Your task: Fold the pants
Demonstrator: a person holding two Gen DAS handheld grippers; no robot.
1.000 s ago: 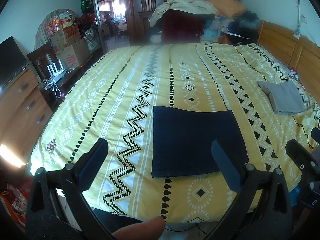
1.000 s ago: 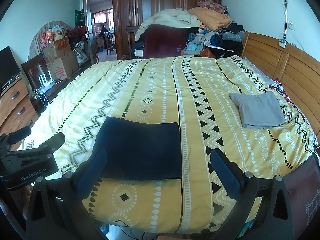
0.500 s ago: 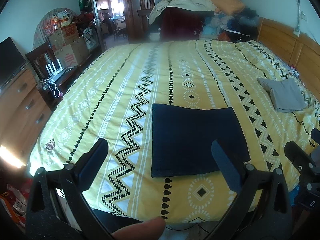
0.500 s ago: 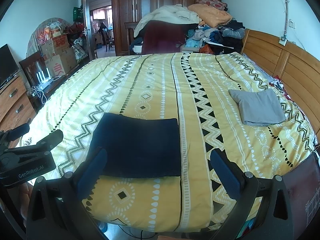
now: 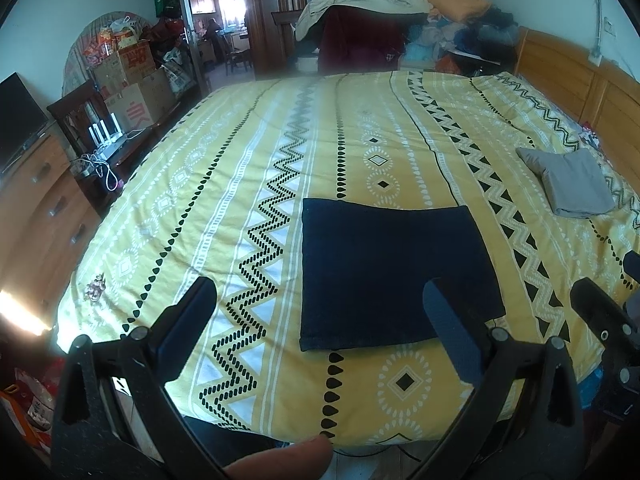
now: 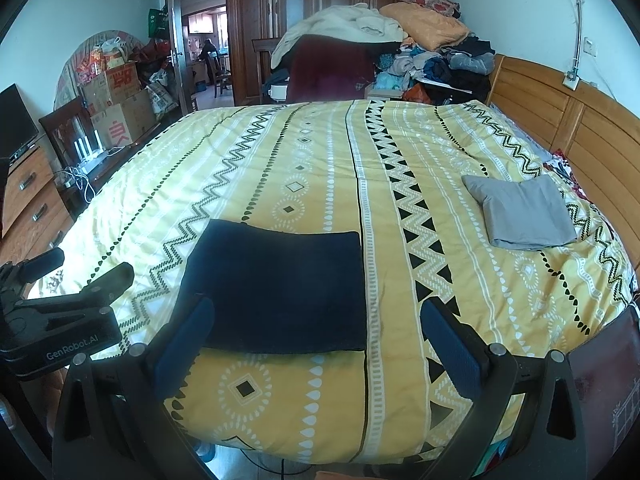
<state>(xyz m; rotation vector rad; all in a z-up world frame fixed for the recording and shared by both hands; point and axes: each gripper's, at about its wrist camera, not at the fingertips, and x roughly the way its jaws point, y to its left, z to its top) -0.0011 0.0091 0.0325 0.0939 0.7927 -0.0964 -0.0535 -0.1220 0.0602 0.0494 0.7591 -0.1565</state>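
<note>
left gripper (image 5: 318,312) wide open, empty, right gripper (image 6: 316,328) same, above folded pants (image 6: 280,288)

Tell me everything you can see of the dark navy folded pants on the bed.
The dark navy folded pants lie flat as a neat, roughly square stack near the front edge of the yellow patterned bedspread. The fabric looks thick and matte, its edges straight. Only the bedspread touches them; both open grippers are held short of them, and the grey folded garment lies well apart.

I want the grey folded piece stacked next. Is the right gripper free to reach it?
Probably yes: the right gripper is open and empty, and only bare bedspread lies between it and the grey folded garment.
</note>
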